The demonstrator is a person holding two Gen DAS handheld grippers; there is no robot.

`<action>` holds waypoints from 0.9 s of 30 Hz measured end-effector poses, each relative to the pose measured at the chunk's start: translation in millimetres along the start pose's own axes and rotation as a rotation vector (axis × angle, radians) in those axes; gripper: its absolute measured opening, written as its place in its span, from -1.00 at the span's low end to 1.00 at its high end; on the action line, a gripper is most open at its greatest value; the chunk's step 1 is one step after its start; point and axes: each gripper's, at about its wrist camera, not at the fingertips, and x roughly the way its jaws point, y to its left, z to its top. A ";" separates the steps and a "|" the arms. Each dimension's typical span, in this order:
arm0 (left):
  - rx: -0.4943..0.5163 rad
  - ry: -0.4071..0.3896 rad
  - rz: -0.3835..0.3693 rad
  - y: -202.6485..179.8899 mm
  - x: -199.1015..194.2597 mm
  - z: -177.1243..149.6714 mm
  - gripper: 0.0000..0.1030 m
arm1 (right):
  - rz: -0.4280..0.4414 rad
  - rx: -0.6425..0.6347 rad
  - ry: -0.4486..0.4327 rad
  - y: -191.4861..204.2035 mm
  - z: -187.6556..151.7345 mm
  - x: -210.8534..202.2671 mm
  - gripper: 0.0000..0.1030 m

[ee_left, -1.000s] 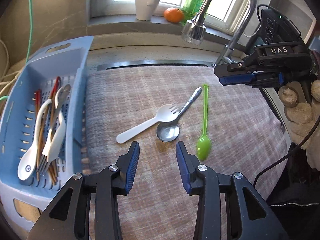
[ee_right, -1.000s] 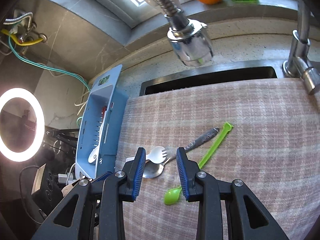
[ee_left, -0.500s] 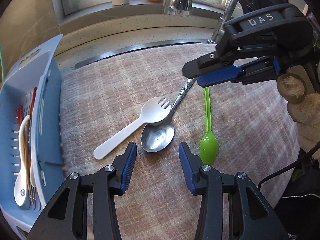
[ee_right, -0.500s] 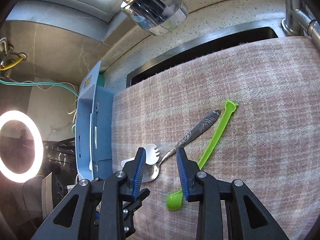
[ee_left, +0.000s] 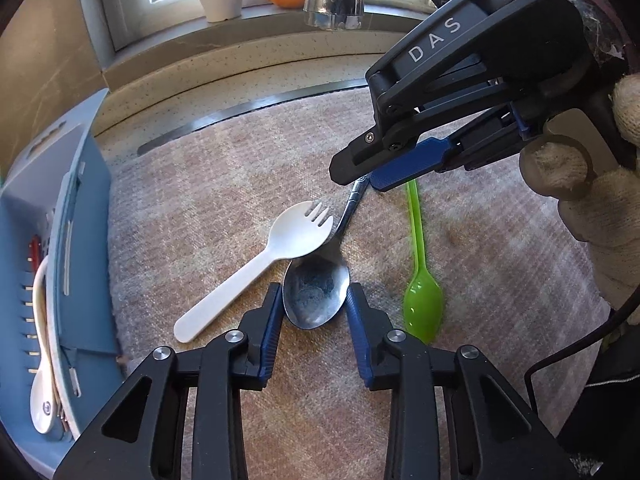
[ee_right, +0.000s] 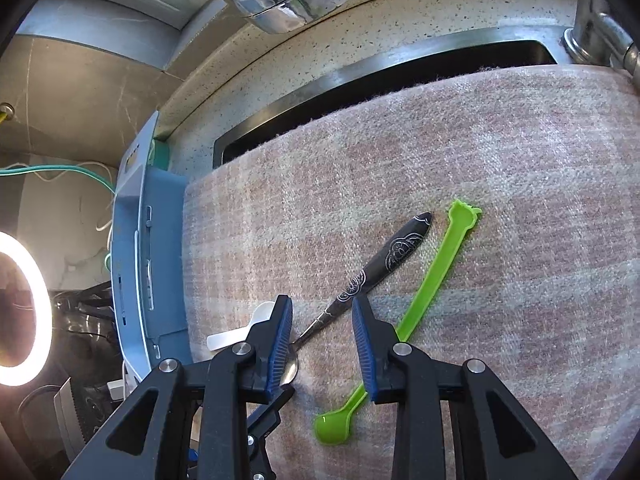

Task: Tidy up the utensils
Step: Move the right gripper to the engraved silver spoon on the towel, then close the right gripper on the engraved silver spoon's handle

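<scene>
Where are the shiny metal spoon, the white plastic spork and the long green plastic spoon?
shiny metal spoon point(ee_left: 316, 300): left wrist view, bowl.
white plastic spork point(ee_left: 298, 230): left wrist view, head.
long green plastic spoon point(ee_right: 430, 280): right wrist view, handle.

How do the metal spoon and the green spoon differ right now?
The metal spoon is shiny steel with a dark patterned handle; the green spoon is plain translucent plastic. The metal spoon's bowl is broad, the green spoon's small. The white spork lies across the metal spoon's neck; nothing touches the green spoon. The closing left gripper flanks the metal spoon's bowl, the green spoon lies outside it. Both lie on the cloth.
</scene>
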 end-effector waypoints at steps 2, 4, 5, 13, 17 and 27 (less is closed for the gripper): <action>0.000 -0.005 -0.002 -0.3 -0.8 -3.3 -0.44 | -0.010 0.001 0.001 0.6 1.3 0.3 -0.46; -0.008 -0.012 -0.004 1.3 -4.9 -8.0 -0.45 | -0.027 -0.005 0.002 5.0 1.4 2.1 -0.46; -0.013 -0.012 -0.014 1.2 -5.3 -8.7 -0.47 | -0.037 -0.009 0.003 8.6 1.1 4.4 -0.46; -0.023 -0.026 -0.083 -5.8 -12.3 -17.1 -0.78 | -0.090 -0.025 0.022 20.9 -3.2 18.5 -0.54; -0.002 -0.029 -0.082 -17.3 -9.3 -19.9 -0.79 | -0.121 -0.049 0.007 24.8 -4.8 20.2 -0.69; -0.028 -0.050 -0.064 -17.5 -27.8 -28.9 -0.84 | -0.024 0.029 0.004 7.0 -7.5 6.2 -0.81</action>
